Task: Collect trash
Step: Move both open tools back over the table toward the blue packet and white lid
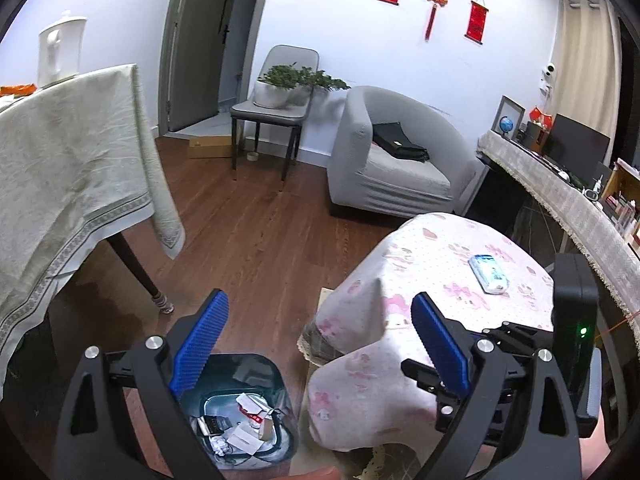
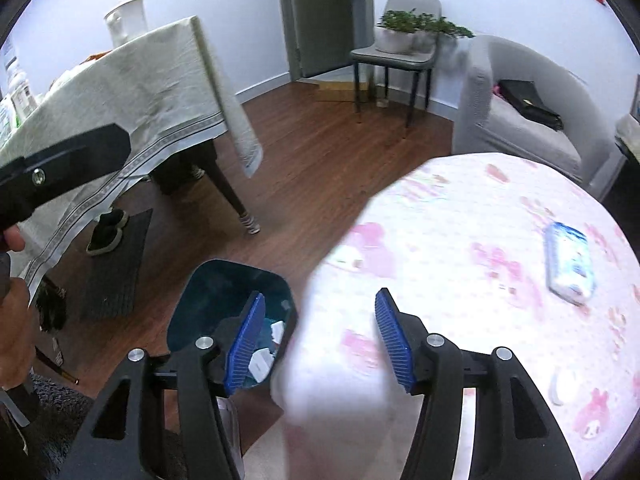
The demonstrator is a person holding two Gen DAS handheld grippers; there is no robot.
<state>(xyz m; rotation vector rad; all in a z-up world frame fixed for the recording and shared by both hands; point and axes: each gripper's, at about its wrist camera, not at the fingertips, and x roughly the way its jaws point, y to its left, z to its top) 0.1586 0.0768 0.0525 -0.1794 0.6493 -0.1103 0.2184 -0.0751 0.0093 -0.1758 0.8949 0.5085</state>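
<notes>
Both the left gripper [image 1: 320, 344] and right gripper [image 2: 320, 340] stood released, holding nothing. The trash bin [image 1: 240, 412] sat on the floor, left of the pink-clothed table [image 2: 460, 240], already holding scraps. The tissue pack [image 2: 570, 262], far right on that table, risked being binned by mistake, or the draped cloth snagged.

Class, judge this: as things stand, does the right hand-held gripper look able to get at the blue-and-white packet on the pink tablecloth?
Probably yes: the right hand-held gripper is open and empty, and nothing lies between it and the packet.
</notes>
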